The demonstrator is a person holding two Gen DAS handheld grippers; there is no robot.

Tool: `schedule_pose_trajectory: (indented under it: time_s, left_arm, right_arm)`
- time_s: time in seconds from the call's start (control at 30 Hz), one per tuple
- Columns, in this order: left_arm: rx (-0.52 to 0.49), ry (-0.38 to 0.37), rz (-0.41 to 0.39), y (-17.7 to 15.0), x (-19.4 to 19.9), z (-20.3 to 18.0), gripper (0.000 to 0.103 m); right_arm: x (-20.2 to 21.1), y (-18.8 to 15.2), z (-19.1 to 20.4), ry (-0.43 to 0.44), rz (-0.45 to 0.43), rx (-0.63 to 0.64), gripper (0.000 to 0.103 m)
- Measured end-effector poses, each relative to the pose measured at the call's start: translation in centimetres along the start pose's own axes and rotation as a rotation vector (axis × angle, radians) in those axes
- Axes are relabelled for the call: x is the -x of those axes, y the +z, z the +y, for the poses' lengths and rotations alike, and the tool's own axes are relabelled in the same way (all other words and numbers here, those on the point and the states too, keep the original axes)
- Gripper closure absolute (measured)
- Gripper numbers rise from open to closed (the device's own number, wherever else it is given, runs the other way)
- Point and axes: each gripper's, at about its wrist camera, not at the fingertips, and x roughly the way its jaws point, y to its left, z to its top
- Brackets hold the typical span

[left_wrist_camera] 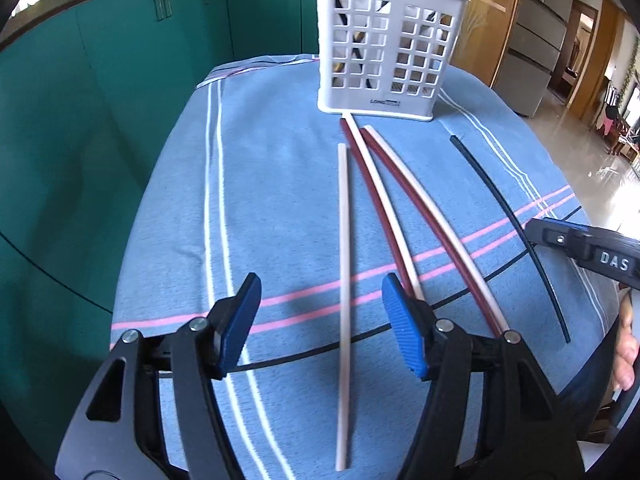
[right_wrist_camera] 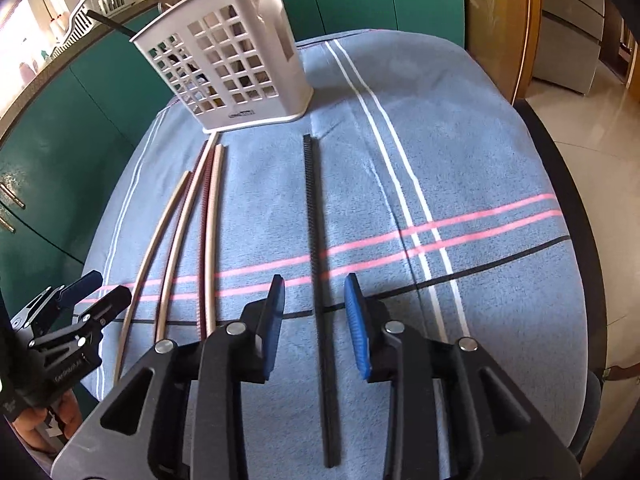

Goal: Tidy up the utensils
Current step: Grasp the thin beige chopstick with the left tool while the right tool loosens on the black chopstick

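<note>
A white perforated utensil holder stands at the far side of the table; it also shows in the right wrist view. Several chopsticks lie in front of it. My left gripper is open, its jaws on either side of a lone cream chopstick. Two red-and-cream chopsticks lie just to its right. My right gripper is open, its jaws on either side of a black chopstick, which also shows in the left wrist view. The holder has some utensils inside.
The table wears a blue cloth with white, pink and black stripes. Green cabinets curve around the left and back. A dish rack sits on the counter. Wooden doors and tiled floor lie to the right.
</note>
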Motion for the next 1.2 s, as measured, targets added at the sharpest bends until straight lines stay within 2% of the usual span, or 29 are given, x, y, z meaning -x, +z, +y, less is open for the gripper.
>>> schedule_pose_trajectory:
  time_s: [0.1, 0.3, 0.37, 0.43, 0.73, 0.9, 1.03, 1.2]
  left_arm:
    - [-0.013, 0.01, 0.021, 0.0, -0.6, -0.3, 0.049]
    - [-0.012, 0.04, 0.065, -0.2, -1.3, -0.1, 0.071]
    - [-0.001, 0.05, 0.066, -0.2, -1.3, 0.2, 0.087]
    - [0.016, 0.055, 0.068, -0.2, -1.3, 0.7, 0.094]
    - [0.11, 0.082, 0.105, -0.9, -0.5, 3.1, 0.097]
    - [0.103, 0.078, 0.127, -1.7, 0.3, 2.9, 0.098]
    - [0.094, 0.077, 0.125, -1.5, 0.2, 2.8, 0.097]
    - [0.079, 0.091, 0.116, -1.2, -0.1, 2.6, 0.095]
  right_arm:
    - [-0.1, 0.5, 0.1, 0.001, -0.008, 0.007, 0.072]
    - [-0.2, 0.5, 0.2, 0.013, -0.007, 0.005, 0.071]
    - [-0.4, 0.3, -0.1, 0.011, -0.002, -0.003, 0.071]
    - [-0.4, 0.1, -0.4, 0.009, 0.003, -0.014, 0.071]
    - [-0.5, -0.2, -0.7, 0.013, 0.011, -0.025, 0.071]
    - [-0.7, -0.3, -0.6, 0.015, 0.014, -0.019, 0.071]
    - [-0.8, -0.2, 0.0, 0.004, 0.016, 0.007, 0.061]
    - [-1.0, -0.3, 0.6, -0.024, 0.013, 0.04, 0.061]
